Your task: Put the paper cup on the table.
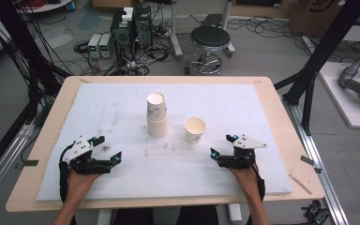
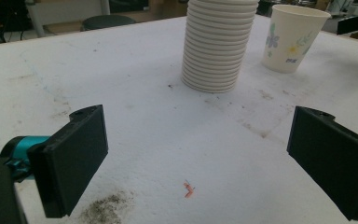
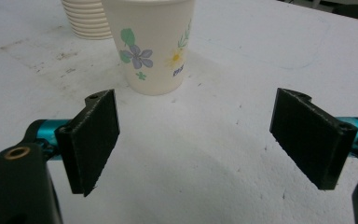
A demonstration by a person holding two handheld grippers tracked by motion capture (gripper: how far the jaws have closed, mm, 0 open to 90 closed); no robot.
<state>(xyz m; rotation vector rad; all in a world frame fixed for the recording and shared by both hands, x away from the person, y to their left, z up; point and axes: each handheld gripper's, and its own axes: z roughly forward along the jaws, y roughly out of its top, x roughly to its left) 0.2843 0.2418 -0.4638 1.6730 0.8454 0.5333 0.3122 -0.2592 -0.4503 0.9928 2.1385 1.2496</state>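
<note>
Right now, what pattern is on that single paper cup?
The single cup is cream with a purple flower, green leaves and a yellow bloom; the right gripper view shows it best.

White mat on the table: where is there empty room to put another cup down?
The white mat is bare left of the stack of cups, right of the single cup, and along the near edge between the left gripper and right gripper. It is crowded only in the narrow gap between the stack and the single cup.
</note>
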